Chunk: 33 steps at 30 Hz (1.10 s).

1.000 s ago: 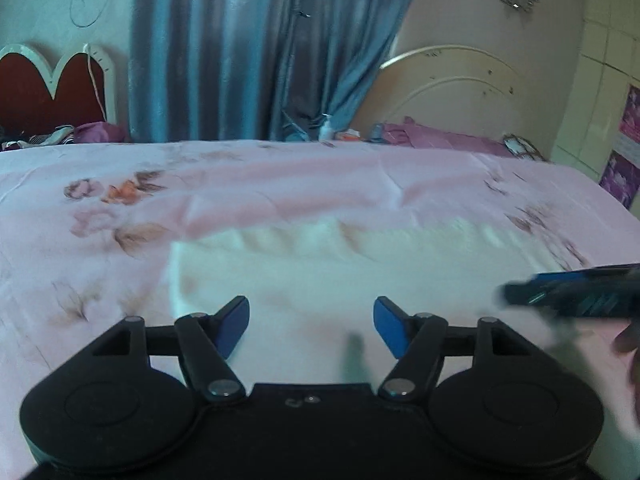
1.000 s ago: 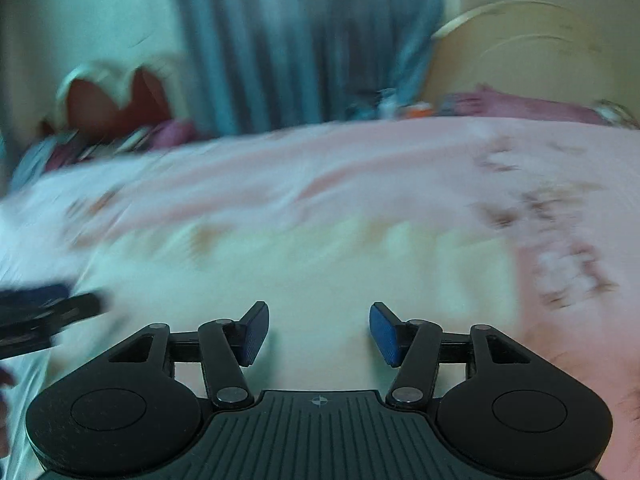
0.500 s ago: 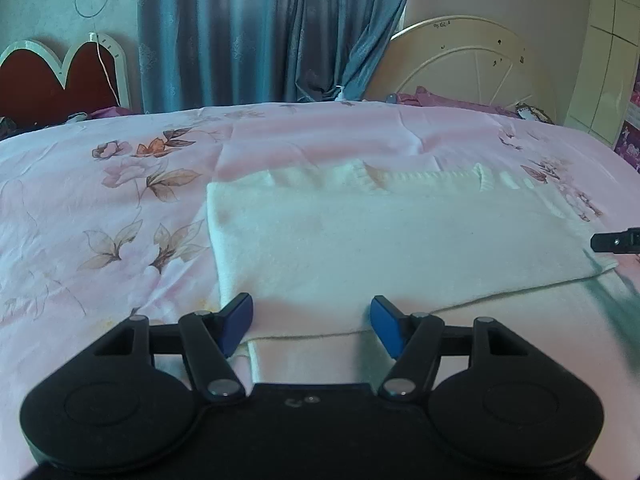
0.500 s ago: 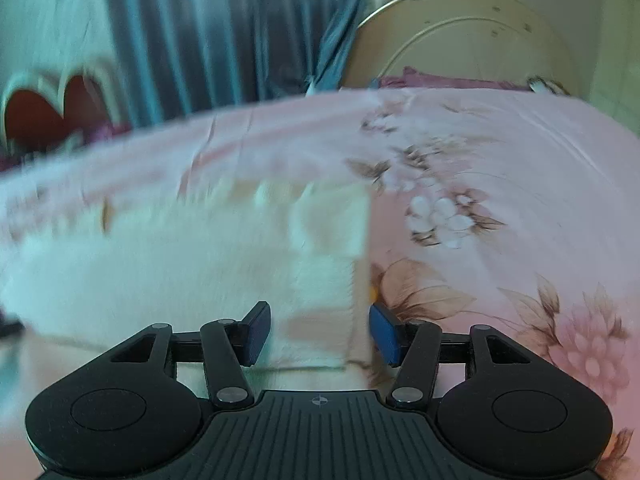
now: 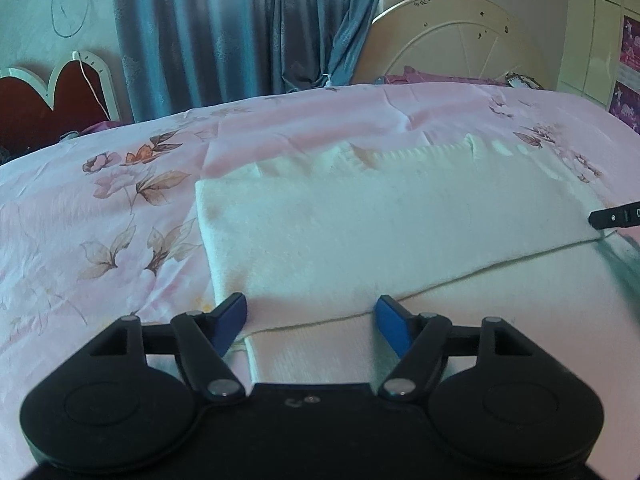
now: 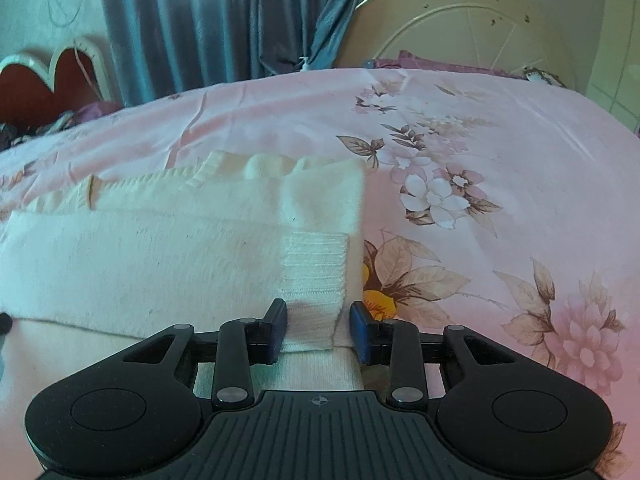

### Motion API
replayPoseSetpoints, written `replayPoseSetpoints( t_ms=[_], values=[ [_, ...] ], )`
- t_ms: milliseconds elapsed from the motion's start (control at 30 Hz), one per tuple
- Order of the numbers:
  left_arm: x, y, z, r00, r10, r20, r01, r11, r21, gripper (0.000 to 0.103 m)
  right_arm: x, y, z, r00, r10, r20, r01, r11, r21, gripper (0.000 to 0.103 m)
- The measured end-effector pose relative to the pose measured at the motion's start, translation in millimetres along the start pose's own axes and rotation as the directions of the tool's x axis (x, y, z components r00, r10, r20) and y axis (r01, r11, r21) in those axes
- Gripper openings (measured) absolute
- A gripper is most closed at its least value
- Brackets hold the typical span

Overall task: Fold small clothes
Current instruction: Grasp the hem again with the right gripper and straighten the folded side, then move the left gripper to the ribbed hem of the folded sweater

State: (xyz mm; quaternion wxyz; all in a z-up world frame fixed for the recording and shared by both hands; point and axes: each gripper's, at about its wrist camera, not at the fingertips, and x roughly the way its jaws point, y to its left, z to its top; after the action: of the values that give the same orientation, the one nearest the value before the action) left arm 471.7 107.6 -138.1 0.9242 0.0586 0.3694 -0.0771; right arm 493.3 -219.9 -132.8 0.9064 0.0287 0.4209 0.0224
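A cream knitted sweater (image 5: 380, 232) lies folded flat on the pink floral bedsheet (image 5: 100, 216). My left gripper (image 5: 312, 312) hovers over its near left corner. Its blue pads (image 5: 230, 320) stand wide and are opening, and the folded edge lies between them untouched. At the sweater's right edge, my right gripper (image 6: 318, 320) straddles the ribbed cuff (image 6: 314, 276). Its jaws are closing and the cuff fills most of the gap, with a sliver of room at the right pad. The right gripper's tip (image 5: 616, 218) shows at the far right of the left wrist view.
The bed runs back to grey-blue curtains (image 5: 240, 28) and a cream round headboard (image 5: 460, 36). A red heart-shaped headboard (image 5: 48, 96) stands at the far left. Purple bedding (image 6: 440, 64) lies at the back. Bare sheet spreads to the right of the sweater (image 6: 500, 208).
The right gripper swung over to the sweater's right edge and its jaws narrowed around the ribbed cuff. The left gripper dropped a little towards the near left corner, its pads slightly wider.
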Motion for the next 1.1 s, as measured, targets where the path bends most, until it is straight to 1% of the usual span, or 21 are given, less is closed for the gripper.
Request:
replayPoseSetpoints(
  t_ms=[167,200,300,333,367,400,433,467,500,533,633,667,700,733,767,800,833,867,967,1033,1100],
  values=[
    [0,-1,1,1.0,0.001,-0.008,-0.001,1.0,0.013,0.071,3,2,2,1.0,-0.012,-0.018,0.011,1.0,-0.02,0.034],
    [-1,-1,1,1.0,0.0,-0.011,0.0,1.0,0.016,0.074,3,3,2,1.0,-0.012,-0.019,0.012,1.0,-0.024,0.034],
    [-3,-3,0,1.0,0.003,-0.021,-0.003,1.0,0.026,0.087,-3,2,4,1.0,-0.006,-0.021,0.006,1.0,-0.014,0.034],
    [-5,-4,-1,1.0,0.016,-0.022,-0.016,0.999,0.031,0.092,-8,1,4,1.0,0.0,-0.015,-0.001,1.0,-0.008,0.036],
    [-7,-5,-2,0.999,0.025,-0.024,-0.024,0.999,0.033,0.093,-14,1,3,1.0,0.004,-0.003,-0.004,1.0,-0.001,0.051],
    [-11,-5,-5,0.999,0.026,-0.022,-0.026,0.999,0.031,0.093,-20,-1,1,1.0,0.014,0.014,-0.015,1.0,0.008,0.059],
    [-14,-5,-7,0.999,0.028,-0.023,-0.027,0.999,0.027,0.093,-26,-2,-1,0.999,0.028,0.026,-0.028,1.0,0.011,0.064],
    [-18,-5,-11,0.999,0.032,-0.025,-0.031,0.999,0.026,0.093,-33,-4,-4,0.998,0.048,0.034,-0.048,0.999,0.014,0.064],
    [-22,-5,-14,0.999,0.038,-0.027,-0.037,0.999,0.026,0.092,-39,-5,-7,0.998,0.058,0.038,-0.058,0.998,0.013,0.064],
    [-28,-6,-18,0.999,0.041,-0.03,-0.04,0.999,0.028,0.089,-45,-6,-11,0.997,0.069,0.041,-0.07,0.997,0.015,0.064],
    [-52,-8,-32,0.999,0.035,-0.027,-0.035,0.999,0.03,0.086,-69,-20,-28,0.99,0.133,0.046,-0.136,0.989,0.056,0.063],
    [-61,-9,-40,0.999,0.038,-0.033,-0.037,0.999,0.031,0.082,-78,-25,-36,0.989,0.14,0.047,-0.142,0.988,0.056,0.063],
    [-67,-10,-45,0.998,0.036,-0.042,-0.035,0.999,0.031,0.075,-85,-30,-44,0.989,0.14,0.048,-0.143,0.988,0.053,0.063],
    [-74,-11,-51,0.998,0.032,-0.05,-0.031,0.999,0.026,0.069,-94,-36,-53,0.988,0.148,0.046,-0.15,0.987,0.056,0.063],
    [-84,-11,-58,0.998,0.029,-0.054,-0.028,0.999,0.016,0.068,-103,-44,-63,0.986,0.164,0.04,-0.166,0.984,0.065,0.063],
    [-92,-12,-64,0.998,0.029,-0.057,-0.029,1.0,0.003,0.068,-111,-49,-71,0.984,0.174,0.036,-0.177,0.982,0.07,0.06],
    [-104,-12,-72,0.998,0.031,-0.059,-0.032,0.999,-0.015,0.068,-119,-54,-80,0.983,0.18,0.034,-0.182,0.981,0.071,0.052],
    [-115,-13,-80,0.998,0.028,-0.057,-0.03,0.999,-0.032,0.068,-131,-60,-91,0.981,0.191,0.035,-0.193,0.978,0.076,0.05],
    [-148,-15,-107,0.998,-0.018,-0.065,0.012,0.996,-0.085,0.067,-160,-75,-120,0.972,0.233,0.035,-0.235,0.967,0.1,0.049],
    [-165,-19,-127,0.996,-0.038,-0.086,0.029,0.995,-0.095,0.062,-177,-84,-144,0.966,0.255,0.028,-0.257,0.959,0.116,0.049],
    [-180,-22,-144,0.994,-0.047,-0.094,0.037,0.994,-0.105,0.062,-190,-90,-164,0.96,0.279,0.016,-0.279,0.951,0.132,0.049]
  ],
)
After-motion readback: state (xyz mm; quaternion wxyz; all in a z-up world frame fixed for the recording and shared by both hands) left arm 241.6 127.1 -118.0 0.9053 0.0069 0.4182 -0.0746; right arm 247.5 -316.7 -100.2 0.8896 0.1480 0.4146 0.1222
